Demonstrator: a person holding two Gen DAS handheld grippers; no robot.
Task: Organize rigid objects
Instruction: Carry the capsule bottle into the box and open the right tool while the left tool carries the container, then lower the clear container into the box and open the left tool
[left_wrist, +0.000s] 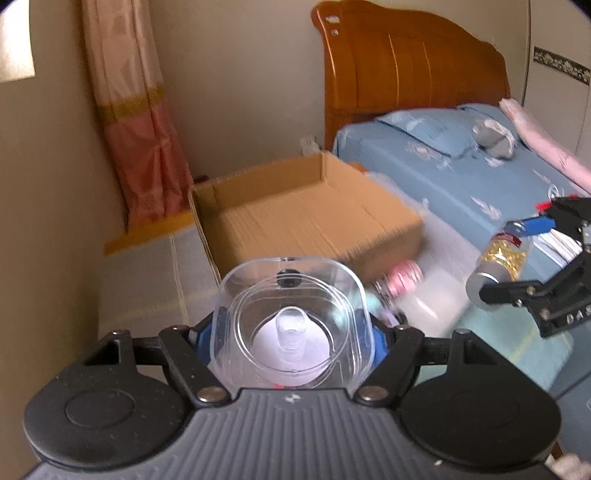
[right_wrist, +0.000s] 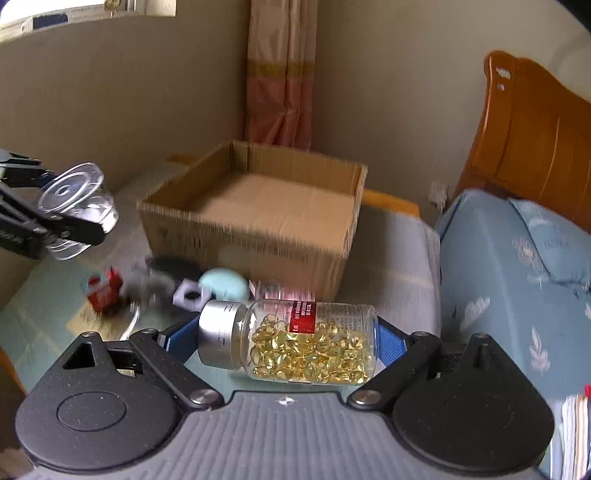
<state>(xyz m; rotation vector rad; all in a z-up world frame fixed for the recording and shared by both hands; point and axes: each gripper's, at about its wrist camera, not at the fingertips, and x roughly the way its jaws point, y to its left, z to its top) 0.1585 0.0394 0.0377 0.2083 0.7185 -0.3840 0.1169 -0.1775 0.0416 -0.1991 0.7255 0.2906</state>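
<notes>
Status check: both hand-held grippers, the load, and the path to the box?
Left hand-held gripper shut on clear cup. Right hand-held gripper shut on capsule bottle. Cardboard box open ahead, nothing blocking.

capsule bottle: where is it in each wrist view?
Left wrist: capsule bottle at the right edge, lying sideways in the right gripper, beside the bed.
Right wrist: bottom centre, across the right gripper, silver cap to the left.
Shared landmark: open cardboard box, behind the bottle in both views.
</notes>
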